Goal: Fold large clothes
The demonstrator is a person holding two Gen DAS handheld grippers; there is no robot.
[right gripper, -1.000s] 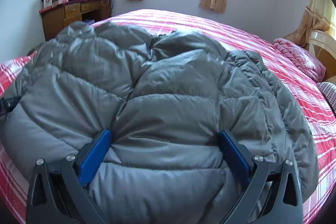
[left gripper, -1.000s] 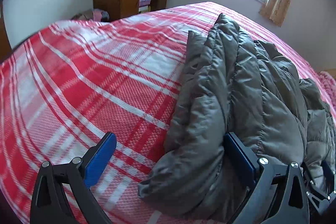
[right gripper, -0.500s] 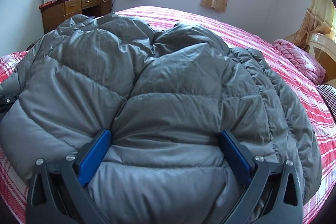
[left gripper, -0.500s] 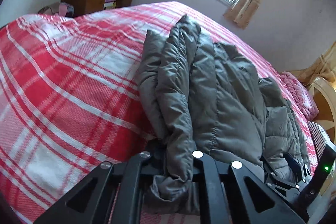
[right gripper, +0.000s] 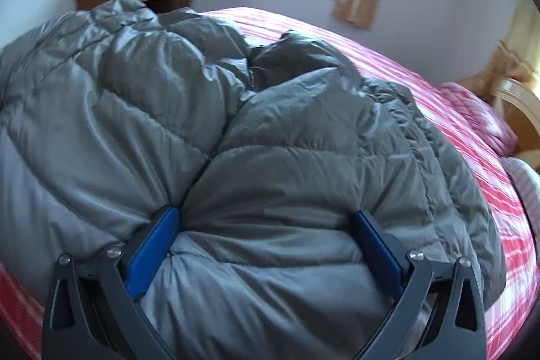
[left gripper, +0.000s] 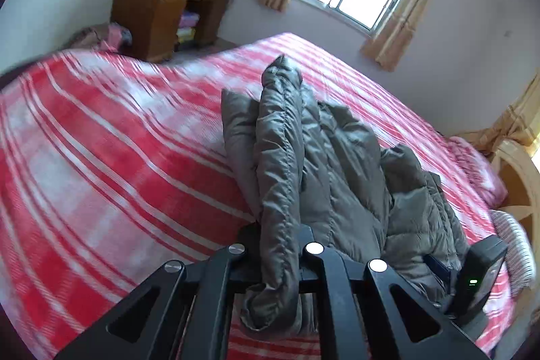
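Pinching the puffy grey jacket's edge, the left claw was clamped; the right claw gaped around it, so slippery fabric might slide free.

A large grey quilted puffer jacket of shiny padded fabric is lying bunched along the middle and lower right of the left wrist frame, running from the lower centre up toward the middle. One stitched edge fold is standing up as a narrow ridge at the lower centre. In the right wrist frame the jacket is billowing in puffy, creased panels, filling the left, centre and bottom.
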